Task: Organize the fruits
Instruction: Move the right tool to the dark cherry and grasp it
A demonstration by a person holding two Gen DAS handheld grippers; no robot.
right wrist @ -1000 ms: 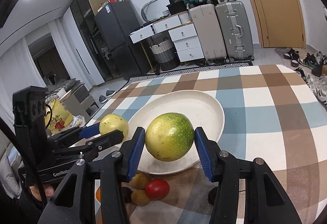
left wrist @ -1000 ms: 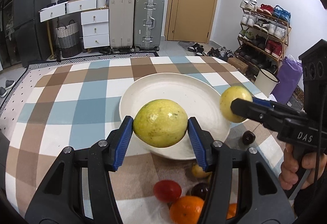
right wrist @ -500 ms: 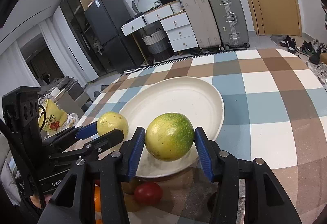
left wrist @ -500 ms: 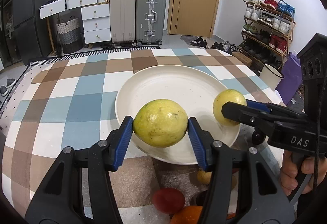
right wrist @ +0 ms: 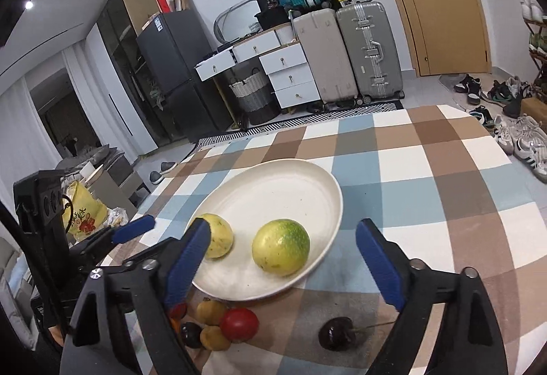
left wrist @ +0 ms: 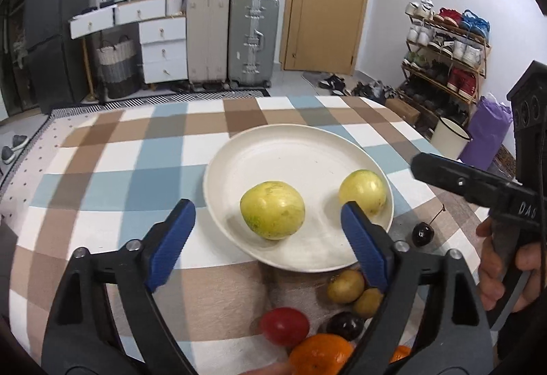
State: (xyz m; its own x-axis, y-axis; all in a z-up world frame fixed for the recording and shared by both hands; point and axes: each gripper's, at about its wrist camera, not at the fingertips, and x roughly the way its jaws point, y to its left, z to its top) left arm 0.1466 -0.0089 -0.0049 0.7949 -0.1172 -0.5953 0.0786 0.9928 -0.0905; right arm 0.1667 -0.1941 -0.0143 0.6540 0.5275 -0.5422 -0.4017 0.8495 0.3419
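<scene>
a: while both sets of blue-padded black tongs hang over the checked tablecloth (left wrist: 119, 149), where do the fruits sit?

b: two round yellow-green fruits lie in the shallow white round plate (left wrist: 294, 149). the yellower fruit (left wrist: 272, 210) rests near the plate's near edge, in line with the left gripper (left wrist: 268, 234). the greener fruit (right wrist: 281, 247) lies in front of the right gripper (right wrist: 283, 250), also by the near rim. the two are close but apart.

a: are the tongs holding either one?

b: no. both pairs of jaws are opening and stand wide, and each fruit lies on the plate beyond and between the pads, clear of them. neither pad presses on anything.

a: what about the rest of the fruit?

b: off the plate, on the cloth by its near edge, sits a little cluster: a small red tomato-like fruit (left wrist: 284, 326), two small tan-yellow round fruits (left wrist: 346, 286), a dark round cherry-like fruit (left wrist: 345, 325) and an orange citrus fruit (left wrist: 319, 354), all touching or just beside one another. a single dark cherry with a thin stem (right wrist: 336, 333) lies apart, to the right of the cluster.

a: can each tool be seen from the other's view?

b: yes. the right one enters the left view from the right, with a person's hand (left wrist: 506, 272) around its handle.
</scene>
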